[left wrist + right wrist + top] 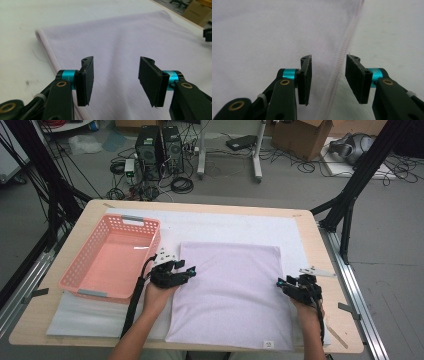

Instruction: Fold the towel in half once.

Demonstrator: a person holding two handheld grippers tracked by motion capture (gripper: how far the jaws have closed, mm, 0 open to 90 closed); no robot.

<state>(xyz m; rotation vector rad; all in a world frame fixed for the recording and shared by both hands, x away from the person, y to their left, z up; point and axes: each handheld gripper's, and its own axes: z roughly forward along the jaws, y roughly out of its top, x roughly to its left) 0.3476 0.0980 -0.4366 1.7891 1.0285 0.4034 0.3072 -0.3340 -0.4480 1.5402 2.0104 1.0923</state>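
Note:
A pale lilac cloth (230, 292) lies flat and folded on the white mat (225, 227), with a small label near its front edge. My left gripper (186, 271) is at the cloth's left edge, its jaws open above the fabric (120, 47) with nothing between them. At the cloth's right edge my right gripper (282, 283) is open too. Its jaws straddle the stitched hem (342, 52) without pressing on it. One of its black pads (355, 77) hangs over the white mat.
A pink plastic basket (150, 227) stands to the left of the cloth, close behind my left hand. The wooden table's edge (320, 250) runs along the right. Black frame posts, cables, computers and boxes are on the floor beyond.

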